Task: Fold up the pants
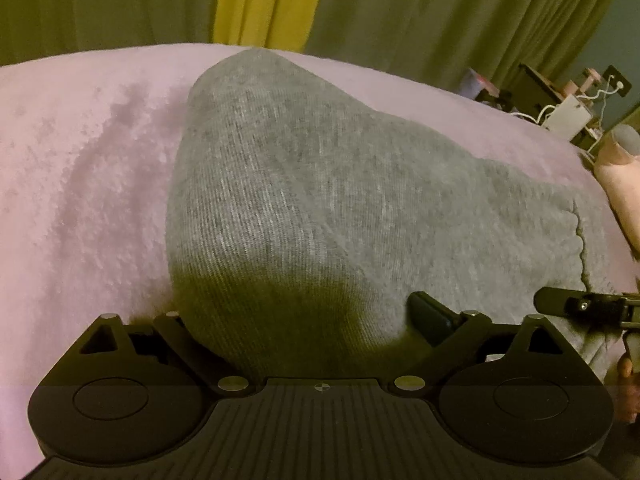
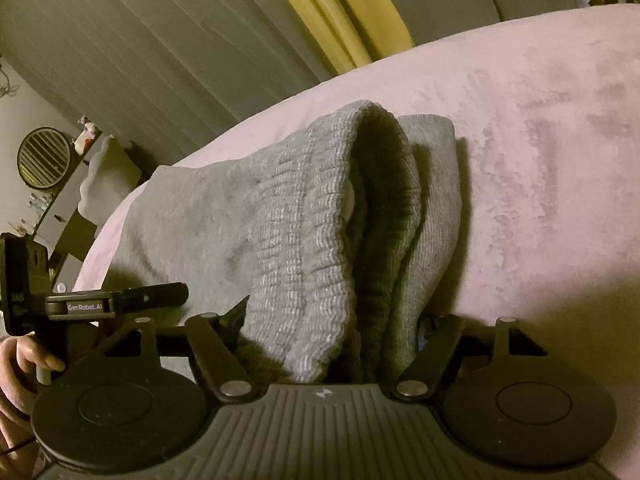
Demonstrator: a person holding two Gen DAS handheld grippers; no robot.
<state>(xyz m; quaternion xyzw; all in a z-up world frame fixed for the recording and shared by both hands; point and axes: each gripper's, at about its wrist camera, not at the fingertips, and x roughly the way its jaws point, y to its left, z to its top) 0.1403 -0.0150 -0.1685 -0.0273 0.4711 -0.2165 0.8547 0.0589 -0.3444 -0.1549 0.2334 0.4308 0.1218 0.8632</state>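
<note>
Grey knit pants (image 1: 304,184) lie folded on a pink blanket (image 1: 80,168). In the left wrist view my left gripper (image 1: 296,320) has its jaws spread wide, with a fold of the pants bunched between them; only the right fingertip (image 1: 428,312) shows. In the right wrist view my right gripper (image 2: 332,328) also stands wide, with the ribbed waistband (image 2: 320,220) and stacked layers filling the gap; its fingertips are hidden by cloth. The right gripper (image 1: 580,304) shows at the left view's right edge, and the left gripper (image 2: 120,300) at the right view's left edge.
Green and yellow curtains (image 1: 260,0) hang behind the bed. A side table with a white box and cables (image 1: 568,116) stands at the far right. A round vent (image 2: 44,158) and shelf clutter are at the left of the right wrist view.
</note>
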